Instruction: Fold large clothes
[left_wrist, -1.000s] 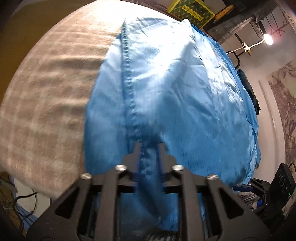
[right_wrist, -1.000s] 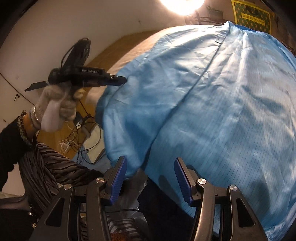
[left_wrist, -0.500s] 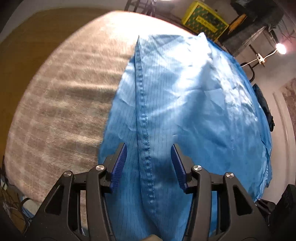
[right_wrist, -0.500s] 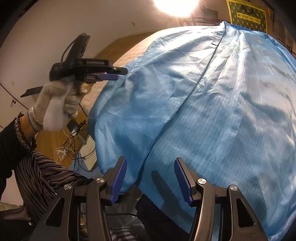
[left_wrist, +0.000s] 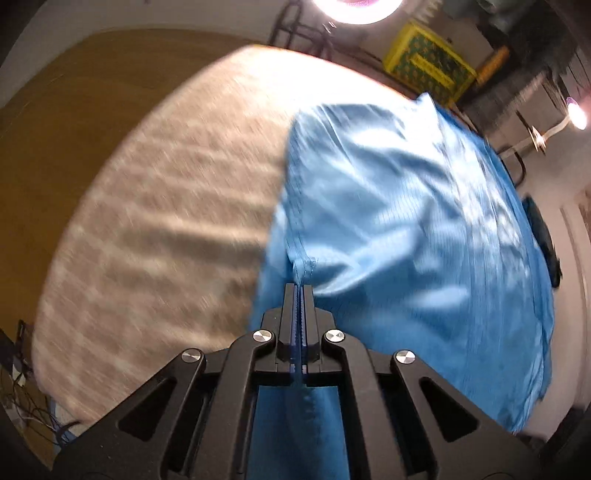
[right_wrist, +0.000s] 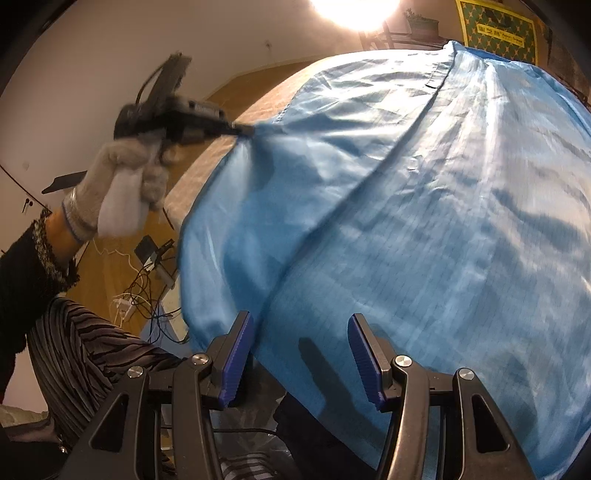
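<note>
A large blue garment (left_wrist: 406, 229) with fine grid lines lies spread over a beige checked bed cover (left_wrist: 159, 221). My left gripper (left_wrist: 299, 288) is shut on a seamed edge of the garment and lifts it off the cover. In the right wrist view the garment (right_wrist: 424, 221) fills most of the frame, and the left gripper (right_wrist: 247, 130) pulls its left edge up and leftward. My right gripper (right_wrist: 301, 354) is open above the garment's near edge, with cloth between the blue pads but not pinched.
The bed's left side (right_wrist: 195, 173) drops to a wooden floor with cables and a power strip (right_wrist: 125, 302). A yellow-green box (left_wrist: 428, 66) stands beyond the bed. Bright lamps (right_wrist: 354, 11) glare at the top. The person's striped clothing (right_wrist: 85, 347) is at lower left.
My left gripper opened half a second ago, then shut again on the garment's seamed edge and lifted it. My right gripper stayed open and came a little closer to the cloth.
</note>
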